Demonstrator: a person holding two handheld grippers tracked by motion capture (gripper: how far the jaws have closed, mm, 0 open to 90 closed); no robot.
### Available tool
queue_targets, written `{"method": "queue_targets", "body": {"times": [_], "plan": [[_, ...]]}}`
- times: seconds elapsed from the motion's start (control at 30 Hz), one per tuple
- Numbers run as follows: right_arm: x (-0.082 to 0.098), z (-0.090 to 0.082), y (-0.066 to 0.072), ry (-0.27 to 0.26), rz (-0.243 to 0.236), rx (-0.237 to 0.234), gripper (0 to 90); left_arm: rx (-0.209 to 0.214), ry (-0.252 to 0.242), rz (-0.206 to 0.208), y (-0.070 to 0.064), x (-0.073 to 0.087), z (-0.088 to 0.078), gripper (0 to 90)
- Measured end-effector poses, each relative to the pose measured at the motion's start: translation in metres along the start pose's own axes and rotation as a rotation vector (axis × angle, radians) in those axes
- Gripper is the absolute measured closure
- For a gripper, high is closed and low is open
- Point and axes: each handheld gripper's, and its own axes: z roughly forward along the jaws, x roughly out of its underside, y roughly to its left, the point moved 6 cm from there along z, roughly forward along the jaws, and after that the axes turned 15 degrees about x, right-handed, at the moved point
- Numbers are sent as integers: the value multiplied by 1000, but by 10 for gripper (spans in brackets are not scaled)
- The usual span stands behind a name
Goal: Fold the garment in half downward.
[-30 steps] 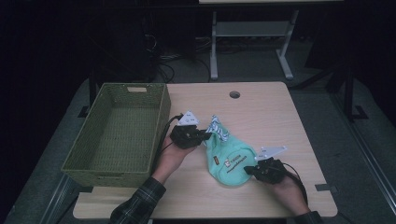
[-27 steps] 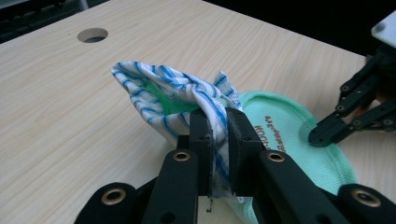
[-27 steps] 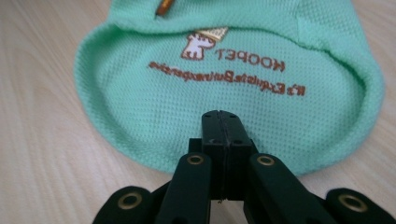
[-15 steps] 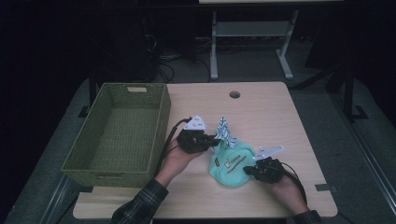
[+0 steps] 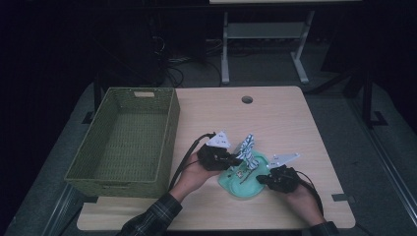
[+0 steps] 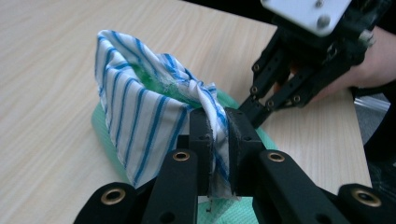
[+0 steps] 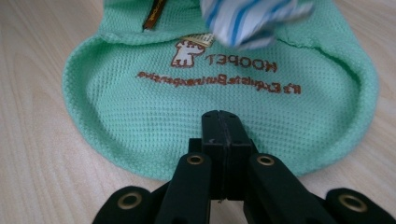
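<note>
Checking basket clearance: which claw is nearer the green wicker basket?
Left. The left claw grips the striped cloth just right of the basket; the right claw sits farther right, on the green garment.

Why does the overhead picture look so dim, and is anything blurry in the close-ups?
High view: dim, room behind nearly black, only the table and basket lit. Left gripper view: bright and sharp on the striped cloth, the near fingers slightly soft. Right gripper view: green garment crisp, the striped cloth at top blurred.
</note>
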Motion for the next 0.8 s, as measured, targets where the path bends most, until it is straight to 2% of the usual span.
{"method": "queue_targets", "body": {"times": [0.07, 0.2, 0.3, 0.37, 0.63, 0.77, 0.8], "plan": [[0, -1, -2, -4, -4, 12, 895, 6, 9, -7, -1, 3, 3, 812], [1, -5, -11, -21, 13, 33, 895, 15, 28, -12, -1, 7, 9, 809], [2, -8, -18, -25, 43, 51, 894, 20, 38, -22, -1, 10, 13, 803], [2, -9, -22, -34, 44, 57, 892, 22, 49, -22, -1, 12, 15, 793], [3, -12, -28, -45, 64, 70, 873, 28, 12, -32, -4, 4, 9, 590], [3, -13, -31, -50, 66, 74, 873, 38, -20, -35, -3, -5, 0, 578], [4, -14, -32, -51, 67, 75, 874, 28, -22, -28, -2, -7, -3, 578]]}}
